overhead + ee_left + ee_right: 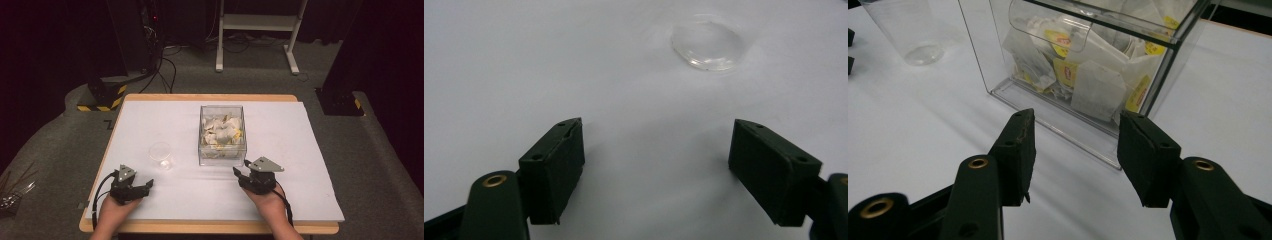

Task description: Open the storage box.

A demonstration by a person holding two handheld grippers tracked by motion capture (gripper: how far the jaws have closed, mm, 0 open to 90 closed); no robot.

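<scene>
A white sheet (165,200) covered a wooden table (210,228) standing on grey carpet (50,150) in a dark room, with cables (165,65) and a white frame (257,22) on the floor beyond it. In the high view, a clear box (222,134) of tea bags (221,131) stood near the middle of the sheet, and an empty clear cup (161,154) stood upright just to its left, apart from it. The left gripper (142,187) lay near the table's front edge, below the cup; the right gripper (241,172) sat just in front of the box's near right corner.

The right gripper view showed what the high view could not: yellow tags on the white paper tea bags, and a rounded clear flap at the box's front wall. Its jaws stood partly apart, gripping nothing, and pointed at the base of the box without touching it. The left gripper view showed the cup's round base, faint and glassy, ahead of jaws spread wide and empty above the sheet.
</scene>
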